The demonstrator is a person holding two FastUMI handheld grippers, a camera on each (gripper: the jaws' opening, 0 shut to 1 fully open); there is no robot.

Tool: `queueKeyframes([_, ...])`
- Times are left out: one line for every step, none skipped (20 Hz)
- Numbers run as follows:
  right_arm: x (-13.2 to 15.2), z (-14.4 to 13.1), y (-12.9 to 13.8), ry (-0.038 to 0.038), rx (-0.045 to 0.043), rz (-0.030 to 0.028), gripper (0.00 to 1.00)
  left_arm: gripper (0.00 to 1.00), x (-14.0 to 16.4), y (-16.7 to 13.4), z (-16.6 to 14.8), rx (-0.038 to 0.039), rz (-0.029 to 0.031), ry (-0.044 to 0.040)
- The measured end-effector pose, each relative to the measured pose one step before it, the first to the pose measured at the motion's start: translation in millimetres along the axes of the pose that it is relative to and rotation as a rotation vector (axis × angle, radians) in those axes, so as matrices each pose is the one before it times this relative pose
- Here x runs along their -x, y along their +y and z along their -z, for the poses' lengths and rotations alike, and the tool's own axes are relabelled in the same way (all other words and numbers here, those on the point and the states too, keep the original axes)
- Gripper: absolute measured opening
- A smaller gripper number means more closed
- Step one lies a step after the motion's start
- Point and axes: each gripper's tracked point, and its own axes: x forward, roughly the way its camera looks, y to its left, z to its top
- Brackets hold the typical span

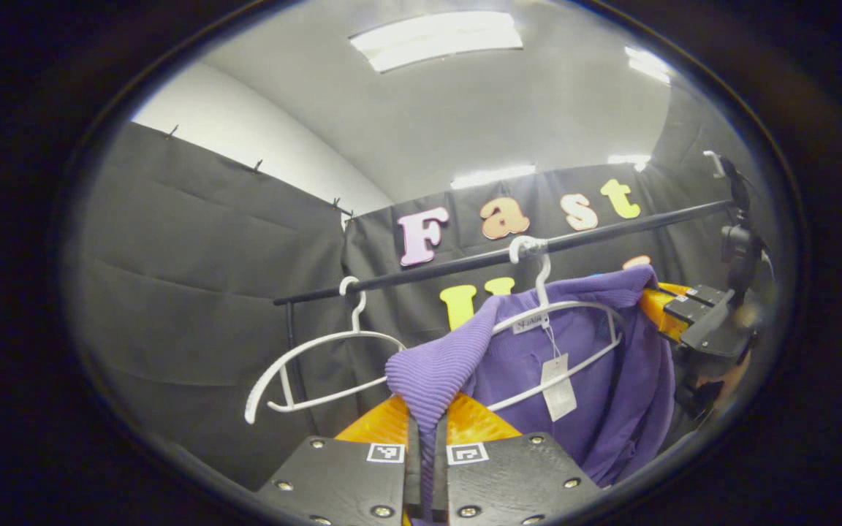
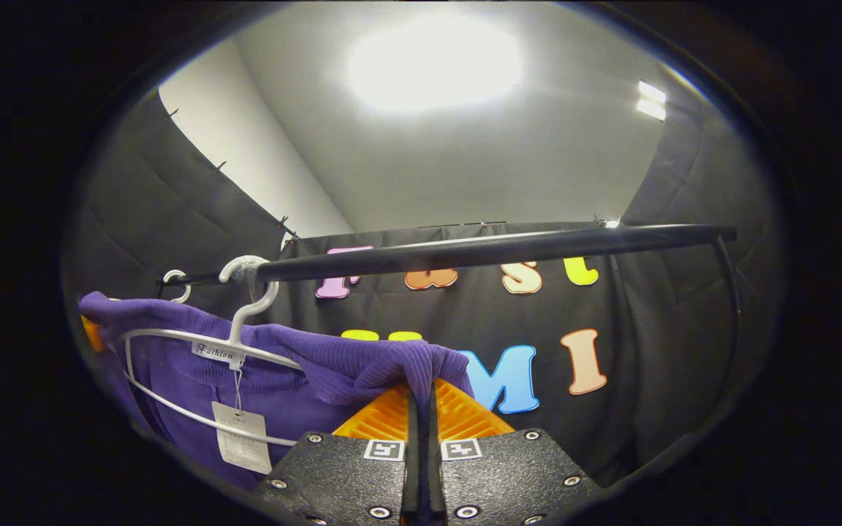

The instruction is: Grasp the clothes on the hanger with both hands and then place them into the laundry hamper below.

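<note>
Left gripper (image 1: pixel 426 438) & right gripper (image 2: pixel 422 416) each pinch purple knit sweater (image 1: pixel 611 380) shoulders; soft, light, drapey, may snag white hanger (image 1: pixel 574 343).

One purple sweater (image 1: pixel 611 380), two white hangers (image 1: pixel 319 365) (image 1: pixel 574 329), one rail (image 1: pixel 501 256), one tag (image 1: pixel 558 387).

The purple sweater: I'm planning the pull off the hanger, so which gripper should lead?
Neither clearly. The left gripper and right gripper are each shut on a shoulder of the purple sweater, already slipped off the white hanger. Probably lower both together.
</note>
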Motion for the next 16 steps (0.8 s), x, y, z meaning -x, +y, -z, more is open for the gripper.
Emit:
queueKeyframes([-3.55, -0.78, -3.63, -0.0045, 0.01583, 0.00844, 0.04, 0.11, -0.71, 5.04, -5.24, -0.0029, -0.00495, -0.00924])
queueKeyframes([-4.28, -1.44, -4.39, -0.00537, 0.01208, 0.00726, 0.04, 0.1, -1.71, 6.81, -5.68, -0.00572, -0.00639, -0.01079])
queueKeyframes([-4.63, -1.6, -4.2, -0.00545, 0.00735, 0.00685, 0.04, 0.1, -2.52, 5.63, -5.28, -0.00549, -0.00456, -0.01165])
queueKeyframes([-4.38, -1.1, -3.35, -0.00459, 0.00614, 0.00533, 0.04, 0.1, -3.76, 5.02, -3.56, -0.00571, -0.00224, -0.00977])
queueKeyframes([-3.97, -0.43, -2.48, -0.00446, 0.00595, 0.00308, 0.04, 0.1, -3.07, 3.83, -2.46, -0.00609, 0.00575, -0.00255])
queueKeyframes([-3.01, 0.84, -1.97, -0.00446, 0.00637, 0.00047, 0.04, 0.1, -3.34, 3.68, -1.5, -0.00178, 0.00771, -0.00039])
queueKeyframes([-1.73, 0.85, -1.65, -0.00741, 0.00848, 0.0015, 0.04, 0.06, -3.81, 4.49, -2.69, 0.00282, 0.007, -0.00361])
queueKeyframes([-1.32, 3.42, -1.24, -0.00249, 0.01302, 0.00007, 0.04, 0.06, -5.22, 5.0, -0.87, 0.00287, 0.01, -0.00212])
queueKeyframes([-1.66, 5.83, -0.05, 0.00474, 0.01381, -0.0026, 0.04, 0.1, -5.96, 5.2, 0.28, 0.0008, 0.01046, -0.00133])
queueKeyframes([-1.22, 6.85, 1.88, 0.00869, 0.01107, -0.00762, 0.04, 0.06, -4.86, 6.62, -1.23, 0.00385, 0.00621, -0.00144])
queueKeyframes([-1.79, 7.21, 2.48, 0.00922, 0.01071, -0.00667, 0.04, 0.06, -6.09, 5.73, 0.62, 0.00909, 0.00791, 0.00256])
queueKeyframes([-1.48, 6.72, 1.17, 0.00802, 0.00903, -0.00371, 0.04, 0.06, -5.51, 3.15, 1.42, 0.01342, 0.01187, 0.00408])
queueKeyframes([-1.09, 6.09, 0.74, 0.00758, 0.00793, -0.00349, 0.04, 0.06, -5.01, 3.56, 1.62, 0.00684, 0.01082, 0.00401])
queueKeyframes([-1.47, 5.95, 0.74, 0.01001, 0.00574, -0.00388, 0.04, 0.06, -4.38, 2.92, 1.0, -0.00136, 0.01305, 0.00226])
queueKeyframes([-1.5, 5.1, 1.91, 0.01105, 0.00059, -0.00585, 0.04, 0.11, -3.23, 1.19, 0.34, -0.00956, 0.01259, 0.0015])
queueKeyframes([-2.08, 4.0, 1.69, 0.0095, -0.00434, -0.0036, 0.04, 0.11, -2.64, 0.28, 0.61, -0.0104, 0.01361, 0.00027])
